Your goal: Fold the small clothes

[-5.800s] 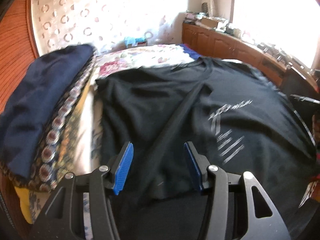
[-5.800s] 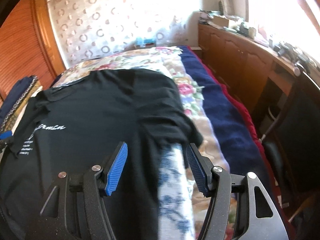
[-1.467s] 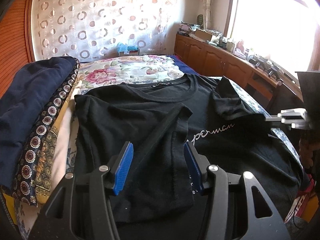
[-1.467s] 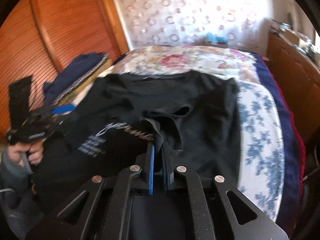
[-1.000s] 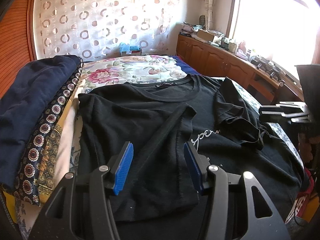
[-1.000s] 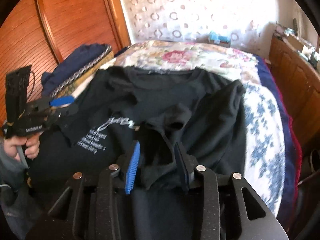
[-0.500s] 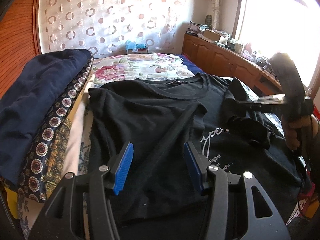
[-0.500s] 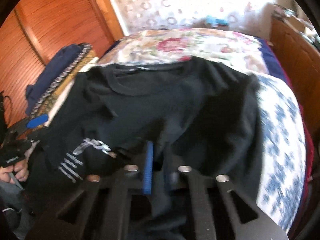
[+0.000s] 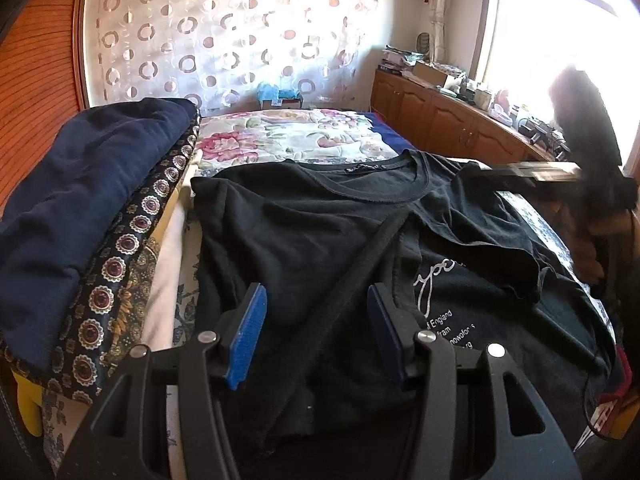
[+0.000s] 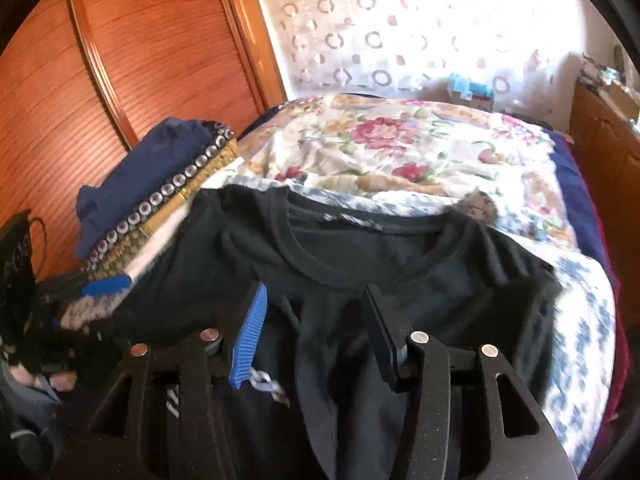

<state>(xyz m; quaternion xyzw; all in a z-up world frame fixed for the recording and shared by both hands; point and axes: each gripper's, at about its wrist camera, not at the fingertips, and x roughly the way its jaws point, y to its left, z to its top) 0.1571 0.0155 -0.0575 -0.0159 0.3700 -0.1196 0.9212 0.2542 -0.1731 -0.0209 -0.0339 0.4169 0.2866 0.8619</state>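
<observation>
A black T-shirt (image 9: 300, 232) with white print (image 9: 440, 320) lies flat on the bed, collar away from me, both sleeves folded in over the chest. My left gripper (image 9: 316, 320) hovers open over the shirt's lower left part, nothing pinched between its blue pads. In the right wrist view the same T-shirt (image 10: 400, 264) fills the middle. My right gripper (image 10: 314, 328) is just below the collar and its jaws are opening. Black cloth lies under and between them, but the pads do not press on it. The right gripper (image 9: 532, 172) shows blurred in the left wrist view, in a hand.
A stack of folded clothes (image 9: 92, 184), navy on top, sits at the shirt's left side and also appears as the stack (image 10: 160, 168). A floral bedspread (image 9: 288, 136) extends beyond the collar. Wooden cabinets (image 9: 440, 120) line the right, wardrobe doors (image 10: 120, 60) the left.
The right gripper's jaws, shut over shirt cloth half a second ago, now stand apart. That gripper has shifted across the shirt toward the collar. The left gripper has stayed put.
</observation>
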